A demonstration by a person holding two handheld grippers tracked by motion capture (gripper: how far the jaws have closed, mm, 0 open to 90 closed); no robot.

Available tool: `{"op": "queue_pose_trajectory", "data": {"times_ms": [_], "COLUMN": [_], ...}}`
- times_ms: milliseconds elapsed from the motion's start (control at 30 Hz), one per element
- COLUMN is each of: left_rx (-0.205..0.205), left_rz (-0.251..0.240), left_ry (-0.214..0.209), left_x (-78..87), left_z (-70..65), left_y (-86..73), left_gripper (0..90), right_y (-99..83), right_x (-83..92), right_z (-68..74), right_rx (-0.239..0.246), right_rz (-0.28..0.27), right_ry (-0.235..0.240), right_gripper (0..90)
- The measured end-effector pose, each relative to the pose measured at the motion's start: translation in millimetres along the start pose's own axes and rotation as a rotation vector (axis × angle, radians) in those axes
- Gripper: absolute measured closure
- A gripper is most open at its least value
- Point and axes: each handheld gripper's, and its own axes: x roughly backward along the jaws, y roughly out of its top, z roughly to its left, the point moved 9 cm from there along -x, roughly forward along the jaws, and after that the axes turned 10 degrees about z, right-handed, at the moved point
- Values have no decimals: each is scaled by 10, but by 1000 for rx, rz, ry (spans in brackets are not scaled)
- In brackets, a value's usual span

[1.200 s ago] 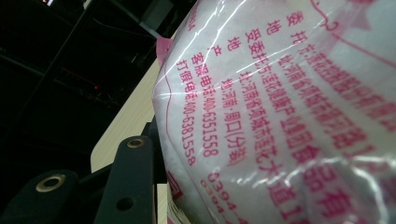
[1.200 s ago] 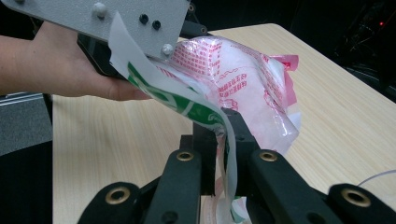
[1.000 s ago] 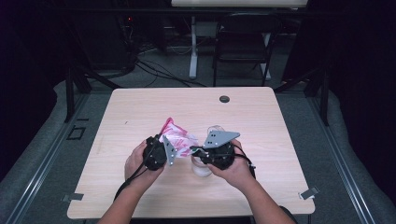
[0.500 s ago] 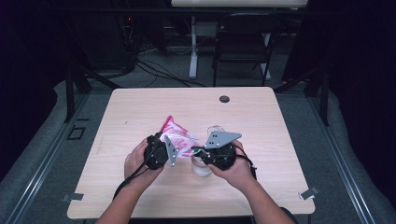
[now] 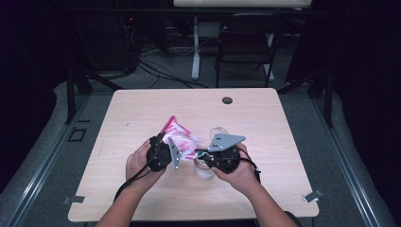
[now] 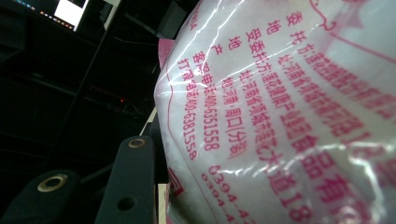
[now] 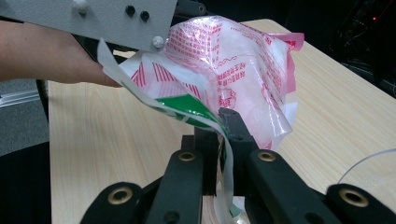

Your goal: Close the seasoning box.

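Plastic bag [image 5: 179,139], white with pink print and a green patch along one edge, is lifted over the wooden table [image 5: 142,113] between the two grippers, toward the person's side of the table from the small black disc [image 5: 227,100] set in the tabletop. Left gripper [image 5: 163,152] sits just left of the bag; in the left gripper view the bag's printed film [image 6: 280,116] bulges right against one black jaw, but the other jaw is hidden behind the film, so I cannot tell whether this claw is pinching it. Right gripper [image 5: 203,153] sits just right of the bag with its jaws closed tight on the bag's edge: in the right gripper view [image 7: 224,140] the two jaws meet with the thin green-and-white strip of film clamped between them, and the rest of the bag billows beyond. A clear plastic cup [image 5: 204,169] stands on the table just under the right gripper. Left hand [image 5: 139,163] and right hand [image 5: 243,172] each wrap their gripper's body, close on either side of the bag.
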Motion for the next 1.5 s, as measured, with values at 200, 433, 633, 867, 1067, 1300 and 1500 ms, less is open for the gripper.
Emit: {"op": "queue_pose_trajectory", "data": {"times_ms": [200,433,633,867,1067,1300,1500], "left_rx": [-3,-26,-52,-62,-88,-108,-131], "left_rz": [-16,-16,-5,-17,-9,-10,-4], "left_ry": [17,43,60,77,87,103,120], "left_x": [-2,21,33,40,59,74,83], "left_z": [5,23,50,70,92,114,132], "left_y": [21,33,35,64,76,96,104], "left_gripper": [605,606,606,606,606,607,607], "right_y": [-14,-22,-31,-34,-40,-38,-43], "right_x": [-2,-1,-2,2,15,19,13], "right_z": [-4,-11,-15,-20,-34,-41,-47], "right_rx": [-1,-7,-6,-12,-13,-22,-27], "right_rz": [3,0,7,3,5,-3,-6], "right_ry": [1,2,0,4,2,4,10], "right_gripper": [867,870,871,872,872,873,873]}}
